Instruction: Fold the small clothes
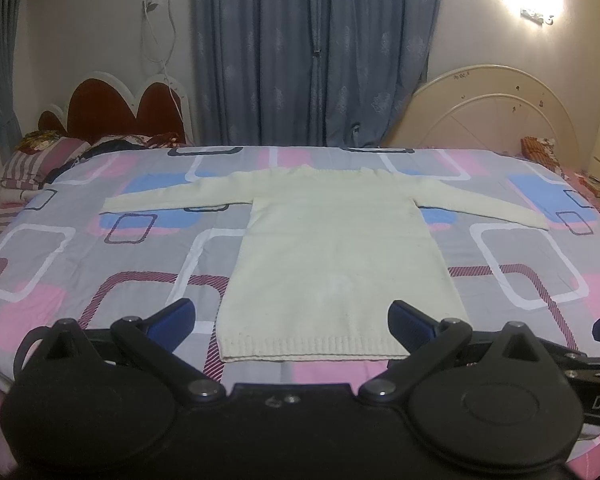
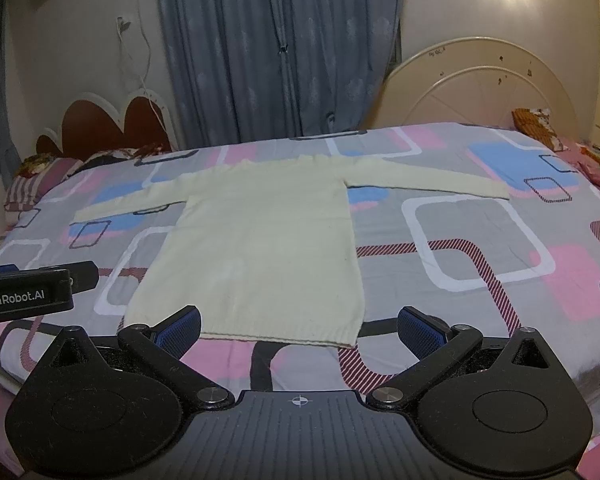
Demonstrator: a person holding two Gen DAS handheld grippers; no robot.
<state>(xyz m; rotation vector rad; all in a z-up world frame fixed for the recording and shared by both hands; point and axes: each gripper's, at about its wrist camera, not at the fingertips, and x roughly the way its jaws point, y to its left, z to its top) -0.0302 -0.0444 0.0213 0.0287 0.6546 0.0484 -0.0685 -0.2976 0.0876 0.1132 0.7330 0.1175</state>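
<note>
Cream sweater (image 1: 332, 248) (unfolded) — flat on bedspread (image 1: 100, 264).

A cream sweater (image 1: 336, 256) lies flat on the patterned bed (image 1: 100, 264).

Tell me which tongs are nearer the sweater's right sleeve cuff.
Right. The right tongs sit off the hem's right corner, the cuff on their side; the left tongs face the hem's middle.

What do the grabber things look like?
Both are black. The left gripper and the right gripper each have two round black discs, silver bolts on jointed arms, and blue dotted pads on their fingers. The left one's side reads "GenRobot.AI" in white; the right one's grey ribbed base carries a small crosshair mark.
</note>
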